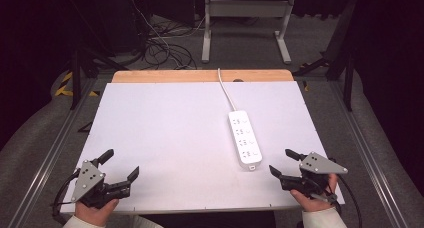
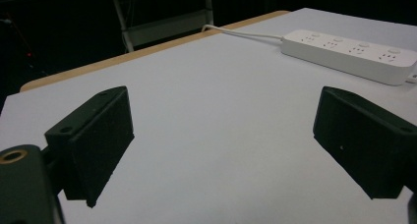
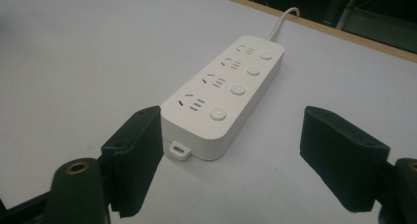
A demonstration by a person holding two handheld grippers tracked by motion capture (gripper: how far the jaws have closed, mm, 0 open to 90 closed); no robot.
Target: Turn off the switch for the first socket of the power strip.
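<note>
A white power strip (image 1: 244, 138) with several sockets and round buttons lies on the white table (image 1: 165, 133), right of centre, long axis running away from me. Its white cable (image 1: 226, 90) leads to the far edge. My right gripper (image 1: 284, 162) is open near the front right corner, just right of the strip's near end; in the right gripper view the power strip (image 3: 226, 91) sits just beyond the spread jaws. My left gripper (image 1: 119, 164) is open at the front left with nothing between its jaws; its view has the power strip (image 2: 349, 54) far off at the upper right.
A wooden strip (image 1: 200, 76) borders the table's far edge. Beyond it are a white desk frame (image 1: 245, 23) and tangled cables (image 1: 165, 50) on the floor. Metal rails (image 1: 370, 143) run along both sides of the table.
</note>
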